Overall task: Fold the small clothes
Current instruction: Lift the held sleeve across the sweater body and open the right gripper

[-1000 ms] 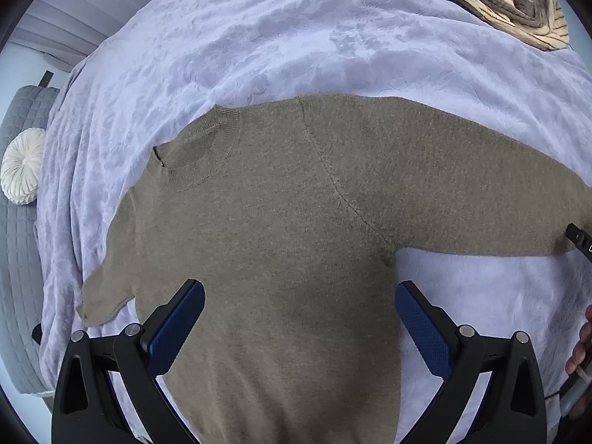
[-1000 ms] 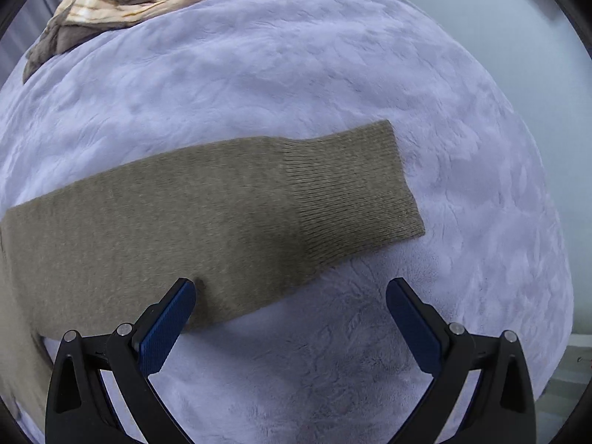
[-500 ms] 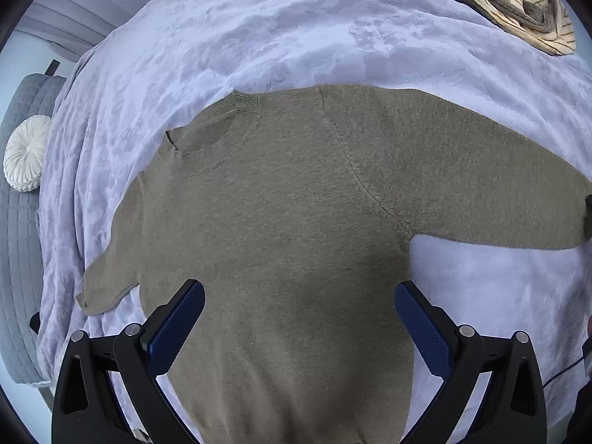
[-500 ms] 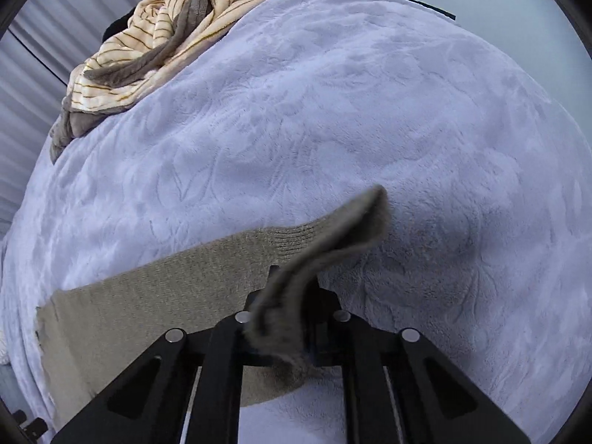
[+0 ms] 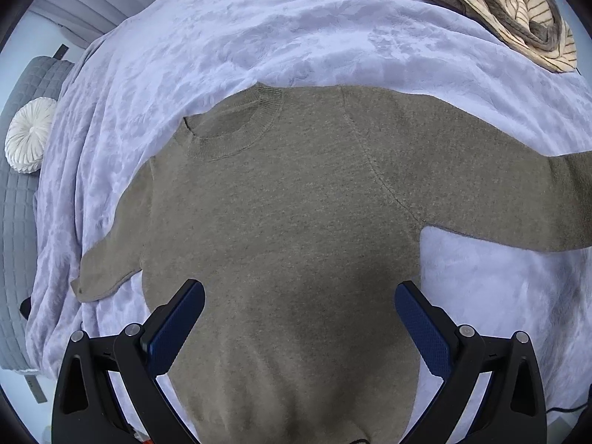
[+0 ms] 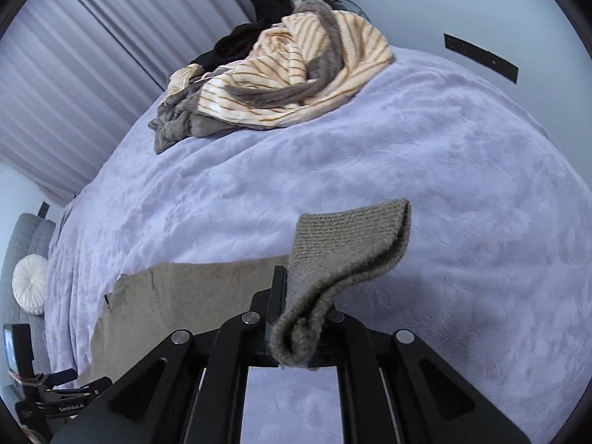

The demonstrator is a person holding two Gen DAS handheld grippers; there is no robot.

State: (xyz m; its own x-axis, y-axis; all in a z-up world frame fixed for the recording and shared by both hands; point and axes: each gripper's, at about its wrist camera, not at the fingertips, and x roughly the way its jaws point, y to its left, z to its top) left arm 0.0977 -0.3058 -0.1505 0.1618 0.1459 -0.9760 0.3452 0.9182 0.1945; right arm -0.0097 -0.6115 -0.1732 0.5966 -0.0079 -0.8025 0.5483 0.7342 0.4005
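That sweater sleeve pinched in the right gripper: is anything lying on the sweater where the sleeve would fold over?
Nothing visible does. The right gripper is shut on the sleeve cuff, and the sweater body lies flat and bare. The striped clothes pile sits far back on the blanket.

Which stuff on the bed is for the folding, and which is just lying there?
For the folding:
brown sweater
its cuff, pinched in the right tool
left tool, open

Just lying there:
striped clothes pile
white round cushion

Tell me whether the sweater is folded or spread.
Mostly spread: the sweater lies flat on the blanket; only its cuff is lifted, pinched by the right gripper.
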